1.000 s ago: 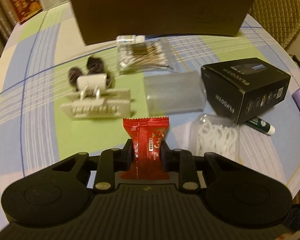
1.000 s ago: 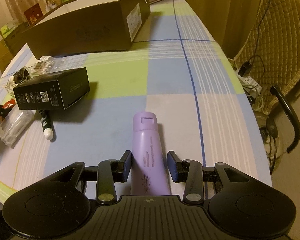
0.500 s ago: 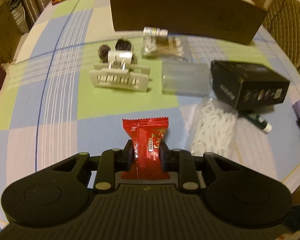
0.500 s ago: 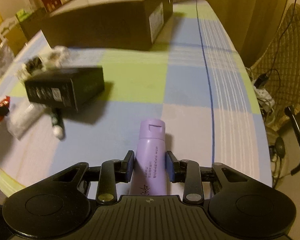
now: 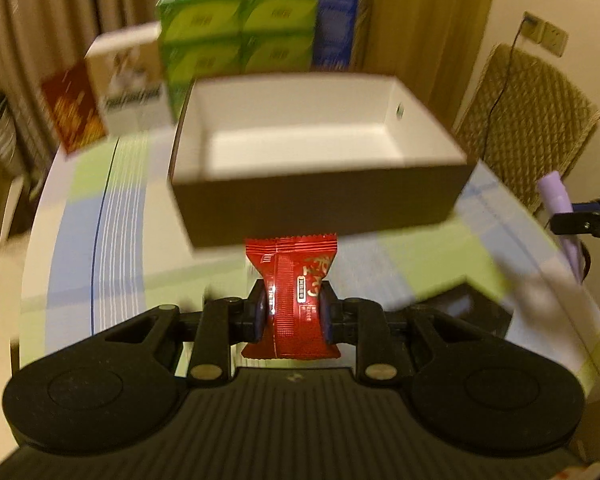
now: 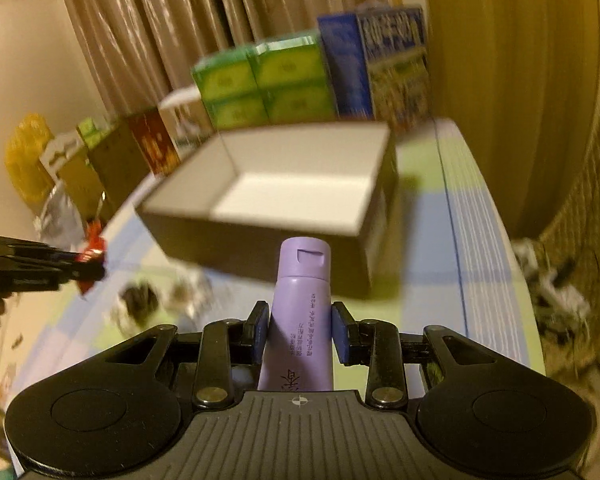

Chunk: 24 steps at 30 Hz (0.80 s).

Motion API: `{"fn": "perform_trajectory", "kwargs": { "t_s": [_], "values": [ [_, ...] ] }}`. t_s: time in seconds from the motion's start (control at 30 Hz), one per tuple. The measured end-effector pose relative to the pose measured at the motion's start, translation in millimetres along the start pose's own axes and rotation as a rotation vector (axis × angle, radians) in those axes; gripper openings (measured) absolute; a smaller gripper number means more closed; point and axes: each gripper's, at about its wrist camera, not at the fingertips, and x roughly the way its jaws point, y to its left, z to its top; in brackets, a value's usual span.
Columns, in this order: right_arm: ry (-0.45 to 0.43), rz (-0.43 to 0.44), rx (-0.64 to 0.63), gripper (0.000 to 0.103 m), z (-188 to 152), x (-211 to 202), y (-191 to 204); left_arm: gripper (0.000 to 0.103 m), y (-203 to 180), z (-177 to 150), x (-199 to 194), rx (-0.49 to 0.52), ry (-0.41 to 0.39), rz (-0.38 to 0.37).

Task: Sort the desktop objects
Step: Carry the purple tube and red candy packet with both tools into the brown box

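My left gripper (image 5: 293,312) is shut on a red candy packet (image 5: 294,296) and holds it up in front of the open brown box (image 5: 316,208), whose white inside shows bare. My right gripper (image 6: 300,330) is shut on a purple tube (image 6: 300,320), cap pointing forward, also raised before the same box (image 6: 260,236). The purple tube (image 5: 558,200) and right gripper show at the right edge of the left wrist view. The left gripper (image 6: 80,268) with the candy (image 6: 92,256) shows at the left of the right wrist view.
Green, blue, white and red cartons (image 5: 236,32) stand behind the box against curtains. A black carton (image 5: 460,308) lies below on the checked tablecloth (image 5: 80,232). Small dark items (image 6: 140,300) lie blurred on the table. A wicker chair (image 5: 528,120) stands to the right.
Both grippers have risen and tilted up toward the box; its open inside now shows. The candy and the tube stay gripped. The other table objects have dropped out of view.
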Motion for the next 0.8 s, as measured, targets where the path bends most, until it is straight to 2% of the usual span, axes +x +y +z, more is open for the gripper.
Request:
{"fn": "perform_trajectory", "kwargs": {
  "t_s": [0.13,0.33,0.57,0.8],
  "values": [
    [-0.049,-0.003,0.001,0.03,44.4,19.6,12.2,0.021,6.1,49.3,17.8,0.044,-0.029,-0.023],
    [-0.071,-0.028,0.009,0.03,93.3,56.5,18.6,0.022,17.2,111.0,50.1,0.087,-0.049,-0.017],
    [-0.033,-0.098,0.01,0.03,131.3,105.6,10.2,0.022,34.7,154.4,98.8,0.089,-0.007,-0.013],
    [0.039,-0.165,0.039,0.03,151.5,158.5,-12.9,0.022,49.7,178.2,149.2,0.087,0.064,0.005]
  ]
}}
